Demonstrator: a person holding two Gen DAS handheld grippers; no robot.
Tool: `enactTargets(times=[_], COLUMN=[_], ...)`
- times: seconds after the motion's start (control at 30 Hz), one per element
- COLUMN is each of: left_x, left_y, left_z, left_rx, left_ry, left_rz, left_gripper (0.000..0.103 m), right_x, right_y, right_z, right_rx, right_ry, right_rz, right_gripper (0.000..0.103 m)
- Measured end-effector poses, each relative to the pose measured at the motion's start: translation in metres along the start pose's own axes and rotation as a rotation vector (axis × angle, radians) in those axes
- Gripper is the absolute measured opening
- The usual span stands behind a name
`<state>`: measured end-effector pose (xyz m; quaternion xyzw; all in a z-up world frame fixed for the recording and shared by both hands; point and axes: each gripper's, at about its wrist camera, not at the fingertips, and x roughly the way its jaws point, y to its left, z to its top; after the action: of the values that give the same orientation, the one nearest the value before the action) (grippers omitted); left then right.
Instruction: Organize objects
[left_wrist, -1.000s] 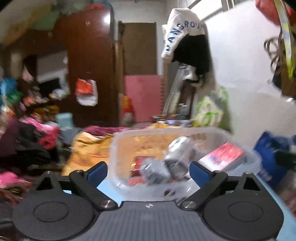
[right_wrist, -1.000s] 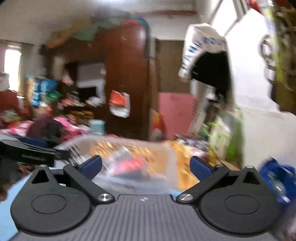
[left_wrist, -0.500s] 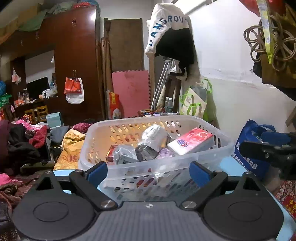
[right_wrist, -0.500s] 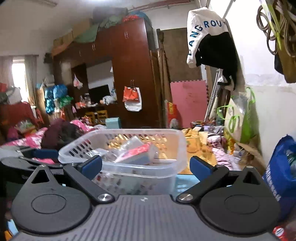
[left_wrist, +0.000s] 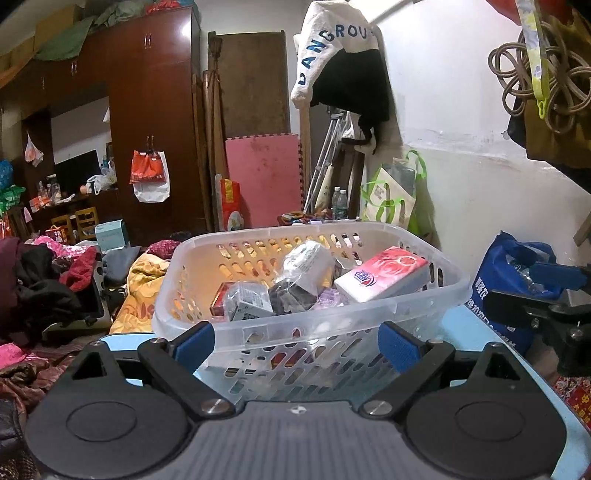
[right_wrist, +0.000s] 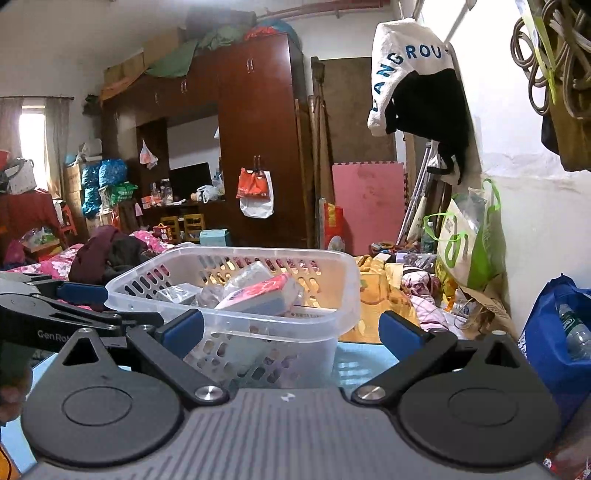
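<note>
Left wrist view. Left claw (left_wrist: 295, 341) spread wide, nothing between the blue pads (left_wrist: 194, 345); both fingers sit low over the light blue surface (left_wrist: 461, 325). Directly ahead stands a translucent perforated plastic basket (left_wrist: 306, 325), its near wall just beyond the fingertips; contact with it cannot be judged. Contents: a red-and-white tissue pack (left_wrist: 384, 275) leaning against the basket's right rim, a clear-wrapped white pack (left_wrist: 306, 260) propped tilted in the middle, a wrapped grey-white box (left_wrist: 247, 304) at front left, a small red box (left_wrist: 219, 299) behind that, and a purple packet (left_wrist: 332, 297), partly hidden. The right claw (left_wrist: 554, 291) enters at the frame's right edge, seen side-on, just right of the basket. Behind it, a blue shopping bag (left_wrist: 517, 266). Background: dark wooden wardrobe (left_wrist: 155, 122), pink foam mat (left_wrist: 262, 181) leaning upright, white hooded garment (left_wrist: 340, 55) hanging on the wall.

Right wrist view. Right claw (right_wrist: 291, 330) likewise wide apart and empty, above the same light blue surface (right_wrist: 351, 363). The basket (right_wrist: 236, 295) lies ahead and left of centre, the left blue pad overlapping its near wall in the frame. The tissue pack (right_wrist: 262, 293) lies tilted on top of the contents. The left claw (right_wrist: 77, 291) comes in from the left edge, close beside the basket's left rim, its side-on view giving no clear read of the opening. Blue shopping bag (right_wrist: 554, 343) at far right, a bottle visible inside. A green-and-white tote (right_wrist: 469, 243) rests against the wall.
</note>
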<state>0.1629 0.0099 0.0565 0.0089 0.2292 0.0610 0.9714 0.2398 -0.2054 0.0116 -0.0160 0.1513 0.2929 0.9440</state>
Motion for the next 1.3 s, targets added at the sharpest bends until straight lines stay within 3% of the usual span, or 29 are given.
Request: enactTargets(times=[1.3], left_x=[0.0030], left_y=[-0.0026], left_z=[-0.0031], left_rx=[0.004], left_ry=[0.004], left_rz=[-0.003], left_gripper=[0.097], right_x=[-0.0051], right_y=[0.0094], right_z=[-0.0006], right_rx=[-0.047], right_ry=[-0.008], right_rz=[-0.010], right_gripper=[0.103])
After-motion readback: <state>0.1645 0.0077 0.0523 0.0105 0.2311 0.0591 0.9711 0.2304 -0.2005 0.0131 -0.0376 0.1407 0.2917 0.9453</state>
